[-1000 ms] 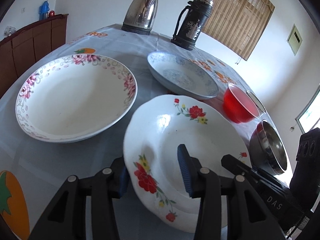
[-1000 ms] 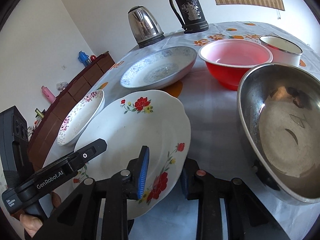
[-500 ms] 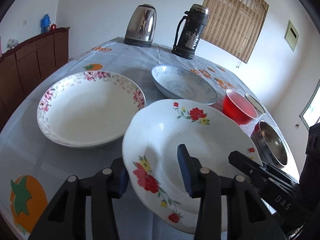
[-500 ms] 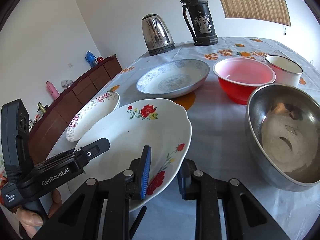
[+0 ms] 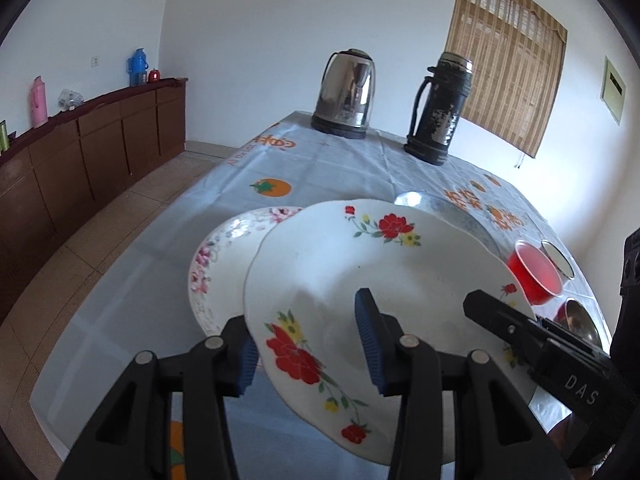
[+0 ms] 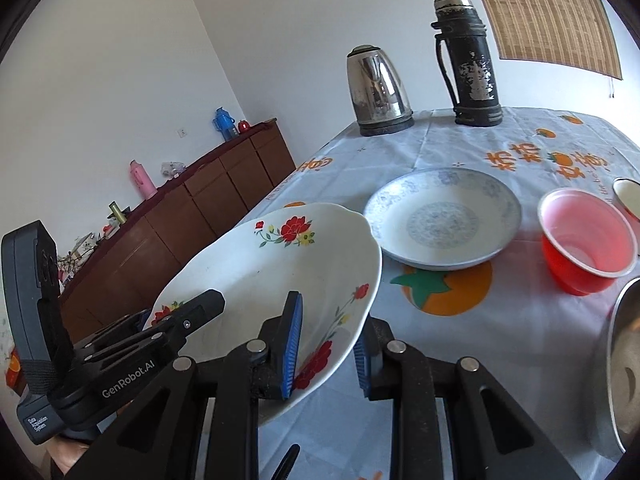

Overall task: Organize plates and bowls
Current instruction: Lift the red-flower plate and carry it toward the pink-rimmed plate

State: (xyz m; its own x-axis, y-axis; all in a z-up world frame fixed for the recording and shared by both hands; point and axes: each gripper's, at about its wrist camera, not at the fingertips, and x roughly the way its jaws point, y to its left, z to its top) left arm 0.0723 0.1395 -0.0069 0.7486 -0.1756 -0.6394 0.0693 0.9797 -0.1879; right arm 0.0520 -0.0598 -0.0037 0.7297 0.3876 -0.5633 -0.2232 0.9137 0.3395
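A white plate with red flowers (image 5: 360, 264) hangs tilted above the table, gripped from two sides. My left gripper (image 5: 306, 344) is shut on its near rim, one blue pad inside the plate and one outside. In the right wrist view the same plate (image 6: 260, 272) sits with my right gripper (image 6: 326, 350) shut on its right rim. A pink-flowered plate (image 5: 224, 248) lies on the table, partly hidden behind the held plate. A blue-patterned plate (image 6: 440, 220), a red bowl (image 6: 588, 240) and a steel bowl (image 6: 624, 360) rest on the table to the right.
A steel kettle (image 5: 346, 92) and a dark thermos (image 5: 440, 108) stand at the table's far end. A white enamel cup (image 6: 628, 196) sits beside the red bowl. A brown sideboard (image 5: 80, 152) runs along the left wall, across a strip of floor.
Both grippers have lifted the red-flowered plate off the table and carried it left, so it now overlaps the pink-flowered plate. The other dishes have not moved.
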